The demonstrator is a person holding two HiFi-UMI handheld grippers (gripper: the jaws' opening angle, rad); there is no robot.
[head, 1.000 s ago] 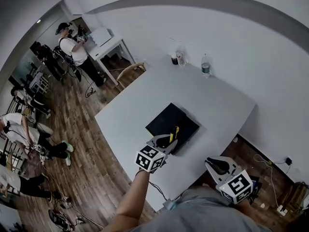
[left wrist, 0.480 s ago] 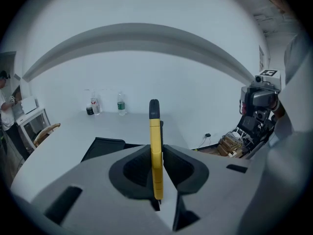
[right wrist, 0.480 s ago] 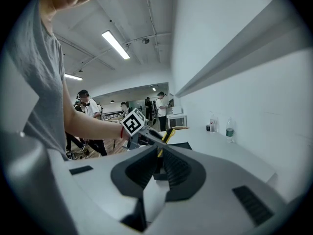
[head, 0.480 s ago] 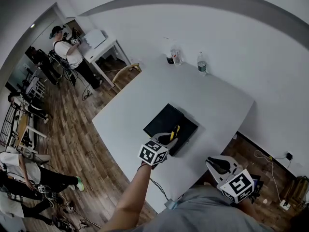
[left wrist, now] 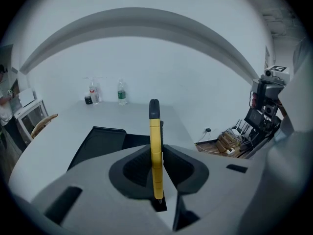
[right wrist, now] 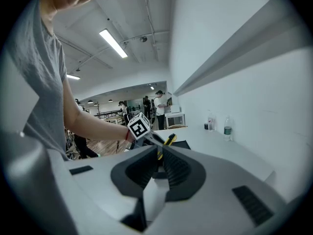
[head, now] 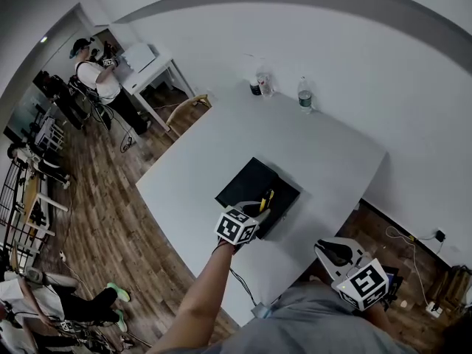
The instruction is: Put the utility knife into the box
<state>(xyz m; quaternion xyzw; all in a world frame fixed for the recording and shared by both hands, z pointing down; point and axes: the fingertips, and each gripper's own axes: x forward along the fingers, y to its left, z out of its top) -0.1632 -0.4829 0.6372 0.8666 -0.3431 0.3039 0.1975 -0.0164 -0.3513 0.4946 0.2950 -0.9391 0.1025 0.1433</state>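
Head view: white table (head: 324, 153), black box (head: 251, 186) lying open on it a little toward the near edge. Left gripper (head: 257, 212) sits at the box's 6 o'clock, over its near rim, pointing toward 1 o'clock and tilted down. Left gripper view: jaws clamped on the utility knife (left wrist: 155, 141), yellow body with a dark far end, held on edge between the pads and sticking out well beyond the fingertips. The box (left wrist: 100, 141) shows below and at 10 o'clock of the knife in that view. In the head view the utility knife (head: 265, 200) overlies the near-right part of the box; cannot tell whether it touches the box floor or hangs above it. Right gripper (head: 330, 251) is well apart, at 4 o'clock from the box, off the near table edge, close to the person's body. Right gripper view: the right gripper (right wrist: 158, 161) has its jaws drawn together with only a slit between the pads, nothing held. Three bottles (head: 304, 94) stand at the table's far edge, 12 o'clock of the box. A chair (head: 184, 109) at the table's 10 o'clock corner; a person (head: 94, 76) stands farther off that way.
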